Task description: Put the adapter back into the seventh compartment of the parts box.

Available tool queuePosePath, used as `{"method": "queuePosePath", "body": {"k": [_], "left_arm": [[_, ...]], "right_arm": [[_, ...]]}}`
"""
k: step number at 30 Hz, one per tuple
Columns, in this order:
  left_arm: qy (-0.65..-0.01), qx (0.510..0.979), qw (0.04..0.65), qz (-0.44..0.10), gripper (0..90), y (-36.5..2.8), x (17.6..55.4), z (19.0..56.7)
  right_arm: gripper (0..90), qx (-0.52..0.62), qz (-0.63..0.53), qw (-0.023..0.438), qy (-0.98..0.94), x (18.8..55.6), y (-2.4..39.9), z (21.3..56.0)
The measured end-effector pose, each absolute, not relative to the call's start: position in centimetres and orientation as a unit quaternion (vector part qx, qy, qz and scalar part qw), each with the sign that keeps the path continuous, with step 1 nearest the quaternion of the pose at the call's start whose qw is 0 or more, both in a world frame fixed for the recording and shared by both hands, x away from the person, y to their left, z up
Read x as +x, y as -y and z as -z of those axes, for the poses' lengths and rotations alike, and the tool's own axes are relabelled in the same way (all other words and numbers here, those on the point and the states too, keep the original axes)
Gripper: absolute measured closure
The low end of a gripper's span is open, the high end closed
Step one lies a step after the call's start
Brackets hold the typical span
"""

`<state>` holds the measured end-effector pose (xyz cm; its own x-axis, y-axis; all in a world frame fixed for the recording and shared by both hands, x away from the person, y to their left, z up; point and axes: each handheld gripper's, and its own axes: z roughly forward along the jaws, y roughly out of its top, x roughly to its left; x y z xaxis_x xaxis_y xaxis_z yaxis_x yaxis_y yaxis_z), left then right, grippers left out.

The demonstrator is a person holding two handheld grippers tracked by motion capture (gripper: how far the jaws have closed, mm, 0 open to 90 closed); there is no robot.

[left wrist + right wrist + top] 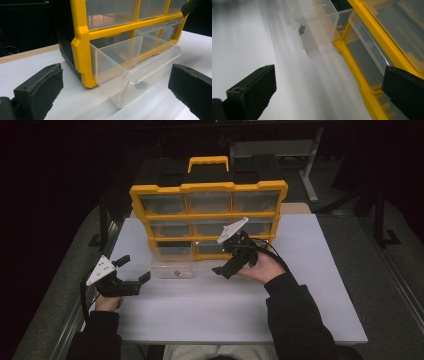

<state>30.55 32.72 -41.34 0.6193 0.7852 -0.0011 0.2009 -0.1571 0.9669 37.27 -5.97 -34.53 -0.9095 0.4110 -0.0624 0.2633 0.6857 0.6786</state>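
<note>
A yellow organizer (209, 186) (80, 47) (362, 83) with clear drawers stands at the back of the white tabletop. Its bottom-left clear drawer (172, 266) (135, 63) (318, 22) is pulled out onto the table. A small dark part (176, 273) (141, 85) (302, 29) lies inside it. My left gripper (135, 268) (116, 75) is open, left of the drawer and pointing at it. My right gripper (227, 260) (329, 75) is open too, tilted down just right of the drawer, in front of the organizer's bottom row.
The white tabletop (200, 312) spreads wide in front of the organizer. A strip of wooden edge (27, 52) shows beyond it. A grey desk leg (309, 170) stands in the dark behind. The tip of the other gripper (191, 6) pokes in at the top right.
</note>
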Motion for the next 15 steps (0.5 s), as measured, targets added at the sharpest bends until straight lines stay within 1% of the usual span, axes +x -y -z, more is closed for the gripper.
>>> {"method": "queuePosePath", "body": {"k": [15], "left_arm": [[-0.346, 0.714, 0.547, -0.267, 0.0, -32.8, 30.6, 41.4]], "right_arm": [[0.0, 0.221, -0.369, 0.099, -0.897, 36.7, 9.4, 36.0]]}}
